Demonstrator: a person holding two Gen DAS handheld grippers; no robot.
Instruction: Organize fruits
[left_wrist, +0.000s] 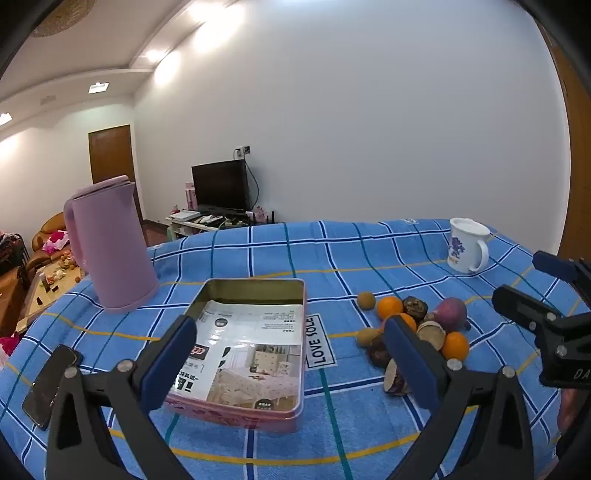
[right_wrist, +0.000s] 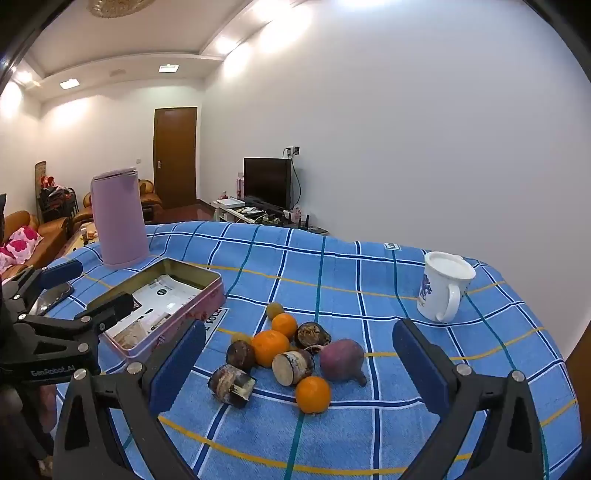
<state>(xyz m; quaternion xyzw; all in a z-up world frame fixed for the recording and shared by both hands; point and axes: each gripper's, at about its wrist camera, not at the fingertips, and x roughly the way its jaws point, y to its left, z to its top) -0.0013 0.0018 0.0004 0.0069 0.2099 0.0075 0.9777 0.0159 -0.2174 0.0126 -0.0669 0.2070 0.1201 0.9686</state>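
Observation:
A pile of fruit lies on the blue checked cloth: three oranges (right_wrist: 271, 347), a purple round one (right_wrist: 341, 360), several dark brown pieces (right_wrist: 232, 382) and small yellow-brown ones (right_wrist: 274, 309). The pile also shows in the left wrist view (left_wrist: 417, 328). An open pink tin (left_wrist: 255, 354) with printed paper inside lies left of the pile, also seen in the right wrist view (right_wrist: 162, 306). My left gripper (left_wrist: 291, 363) is open above the tin's near side. My right gripper (right_wrist: 299, 369) is open, held above the pile, touching nothing.
A pink kettle (left_wrist: 110, 243) stands behind the tin. A white mug (right_wrist: 443, 286) stands at the back right. A dark phone (left_wrist: 50, 384) lies at the cloth's left edge. A "LOVE SOLE" label (left_wrist: 319, 341) is beside the tin.

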